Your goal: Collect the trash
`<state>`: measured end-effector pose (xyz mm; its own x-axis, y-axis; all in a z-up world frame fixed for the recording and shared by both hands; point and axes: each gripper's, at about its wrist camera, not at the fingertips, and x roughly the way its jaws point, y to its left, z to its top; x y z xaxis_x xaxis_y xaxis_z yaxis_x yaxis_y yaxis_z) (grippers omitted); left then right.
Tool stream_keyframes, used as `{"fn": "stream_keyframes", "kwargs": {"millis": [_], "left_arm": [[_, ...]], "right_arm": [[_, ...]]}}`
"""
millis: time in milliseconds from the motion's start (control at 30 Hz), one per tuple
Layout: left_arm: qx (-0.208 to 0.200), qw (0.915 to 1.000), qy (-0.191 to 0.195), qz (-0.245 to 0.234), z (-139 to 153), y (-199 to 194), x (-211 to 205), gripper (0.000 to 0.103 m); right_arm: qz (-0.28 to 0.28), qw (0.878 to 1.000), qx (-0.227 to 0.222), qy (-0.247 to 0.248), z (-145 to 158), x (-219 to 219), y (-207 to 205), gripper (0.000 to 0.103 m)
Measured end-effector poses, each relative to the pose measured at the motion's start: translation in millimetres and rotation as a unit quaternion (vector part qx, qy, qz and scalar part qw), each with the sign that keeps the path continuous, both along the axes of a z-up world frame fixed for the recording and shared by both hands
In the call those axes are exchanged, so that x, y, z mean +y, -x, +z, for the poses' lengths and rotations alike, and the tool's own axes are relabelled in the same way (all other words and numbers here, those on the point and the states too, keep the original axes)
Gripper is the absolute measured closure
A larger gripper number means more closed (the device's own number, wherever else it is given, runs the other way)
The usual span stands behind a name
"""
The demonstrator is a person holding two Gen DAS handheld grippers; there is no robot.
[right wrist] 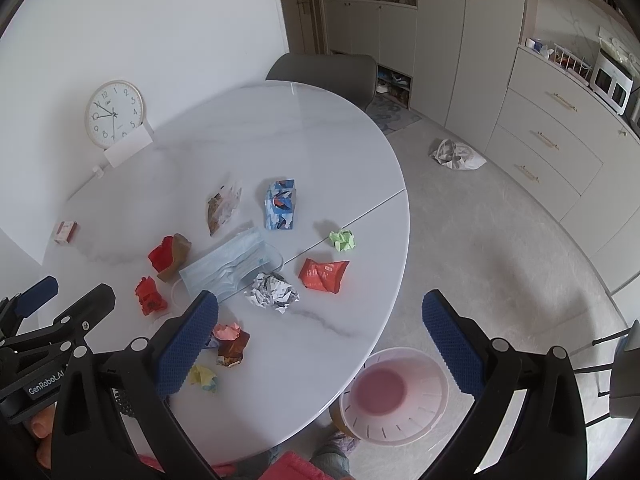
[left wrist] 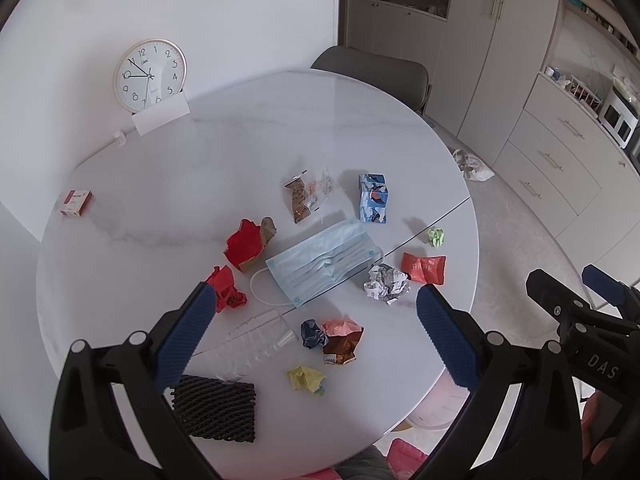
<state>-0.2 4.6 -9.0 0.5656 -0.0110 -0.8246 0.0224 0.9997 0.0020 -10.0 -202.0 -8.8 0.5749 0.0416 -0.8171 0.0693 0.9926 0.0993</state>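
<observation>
Both grippers hang above the near edge of the round white table (left wrist: 248, 152), and both are wide open with nothing between the fingers. The left gripper (left wrist: 312, 304) is over the near part of the table. Between its fingers, in the left wrist view, lie the blue face mask (left wrist: 324, 266), a crumpled pink and brown wrapper (left wrist: 342, 340), a small dark blue ball (left wrist: 313, 333) touching it, and a yellow paper ball (left wrist: 306, 378) nearer still. A clear plastic bottle (left wrist: 256, 340) lies beside its left finger, with a black mesh pad (left wrist: 216, 410) near it. Red crumpled paper (left wrist: 226, 288) sits just at the tip of that finger.

The right gripper (right wrist: 320, 312) is over the right near edge of the table. The grey crumpled paper (right wrist: 272, 292) and the orange wrapper (right wrist: 323, 275) lie on the table just beyond its left finger. Farther away are a green paper ball (right wrist: 342, 239) and a blue patterned carton (right wrist: 281, 205). On the floor below this gripper, close to the table edge, stands a pink bin (right wrist: 394, 394).

At the far left, a clock (right wrist: 114, 114) leans on the wall.
</observation>
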Motion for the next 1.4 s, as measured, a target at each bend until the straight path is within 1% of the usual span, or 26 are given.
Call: {"fn": "stream_keyframes", "kwargs": {"millis": [167, 1400], "left_arm": [[0.001, 1.0, 0.0, 0.0, -0.4, 0.6, 0.4, 0.007], [0.002, 1.0, 0.0, 0.001, 0.3, -0.2, 0.9, 0.007]], "right_arm": [[-0.001, 1.0, 0.001, -0.001, -3.7, -0.1, 3.0, 0.002], [-0.002, 1.0, 0.003, -0.001, -3.0, 0.8, 4.4, 0.002]]}}
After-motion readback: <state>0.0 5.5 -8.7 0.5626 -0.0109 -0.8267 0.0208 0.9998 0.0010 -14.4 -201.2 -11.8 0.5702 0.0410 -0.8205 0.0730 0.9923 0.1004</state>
